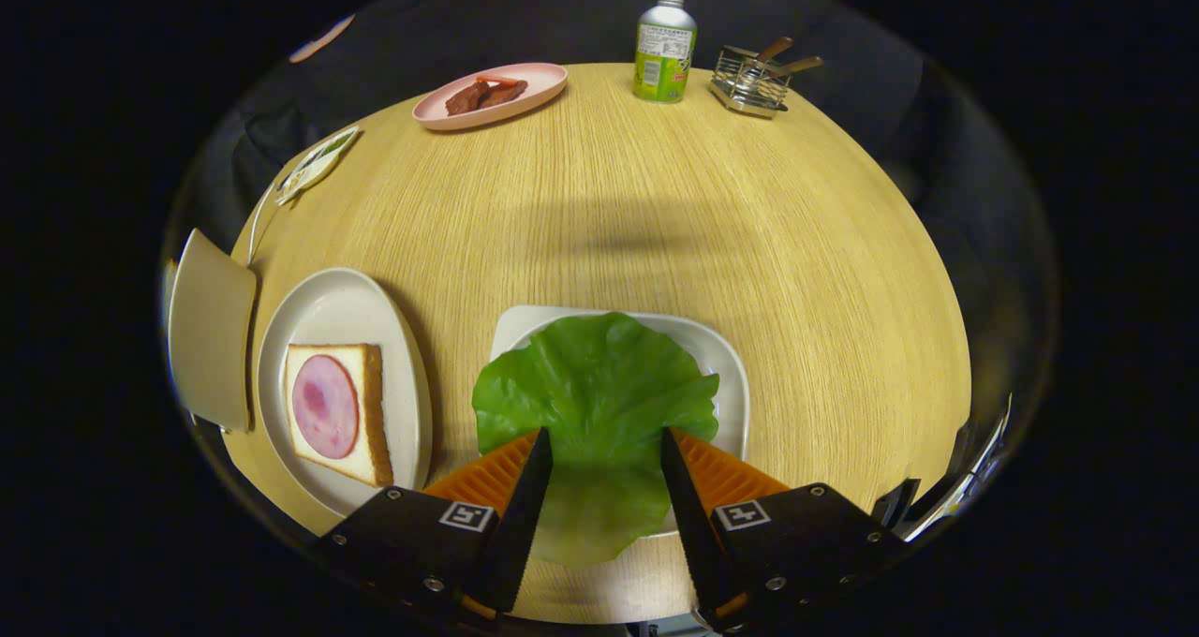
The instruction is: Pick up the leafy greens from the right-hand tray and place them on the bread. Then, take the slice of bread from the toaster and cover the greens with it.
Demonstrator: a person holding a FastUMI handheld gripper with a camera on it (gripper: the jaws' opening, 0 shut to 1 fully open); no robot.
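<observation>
My tool hangs with its fingers spread wide to either side of the green leaf, which lies on its white tray, ready for pinching. To the left, bread with ham waits on a plate.

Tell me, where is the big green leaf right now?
The green leaf lies on a white tray on the wooden table, between the open gripper fingers, right of the plate with bread.
</observation>
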